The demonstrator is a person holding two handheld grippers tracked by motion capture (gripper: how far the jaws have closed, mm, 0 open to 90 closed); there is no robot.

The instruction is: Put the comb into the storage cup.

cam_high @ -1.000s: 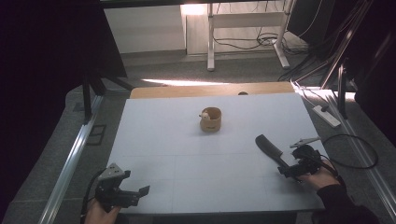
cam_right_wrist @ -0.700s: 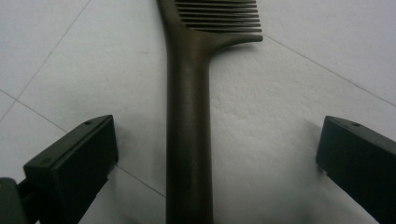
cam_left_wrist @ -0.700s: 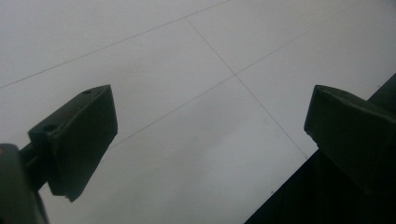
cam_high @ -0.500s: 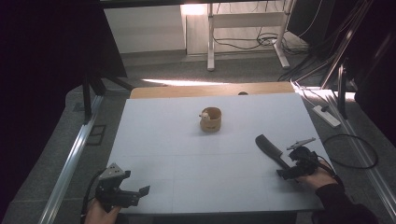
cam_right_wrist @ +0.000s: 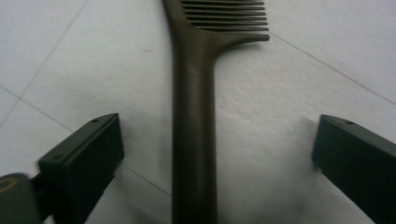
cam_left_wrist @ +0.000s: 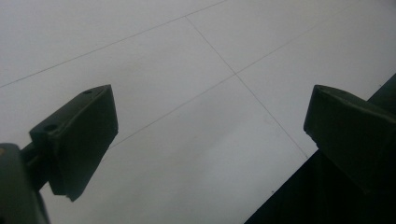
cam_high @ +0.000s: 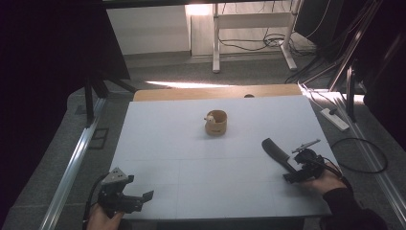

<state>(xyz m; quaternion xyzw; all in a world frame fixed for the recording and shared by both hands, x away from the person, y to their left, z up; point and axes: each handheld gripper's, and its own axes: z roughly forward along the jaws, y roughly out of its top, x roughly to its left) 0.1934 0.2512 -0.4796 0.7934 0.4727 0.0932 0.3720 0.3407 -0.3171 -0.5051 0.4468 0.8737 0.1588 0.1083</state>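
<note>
A dark comb [cam_high: 276,152] lies on the white table [cam_high: 191,158] at the right, teeth pointing away from me. My right gripper [cam_high: 293,168] straddles its handle [cam_right_wrist: 194,116]. The jaws stand well apart on either side and have just been closing a little, and the pads do not touch the handle. My left gripper [cam_high: 140,191] rests open near the table's front left corner, with only bare table [cam_left_wrist: 196,93] between its jaws. A small wooden cup [cam_high: 216,122] with a pale little object at its rim stands in the middle.
A wooden strip [cam_high: 215,92] runs along the table's far edge. To the right, a power strip [cam_high: 335,119] and a cable loop [cam_high: 359,155] lie on the floor. A metal rail [cam_high: 72,167] runs along the left side.
</note>
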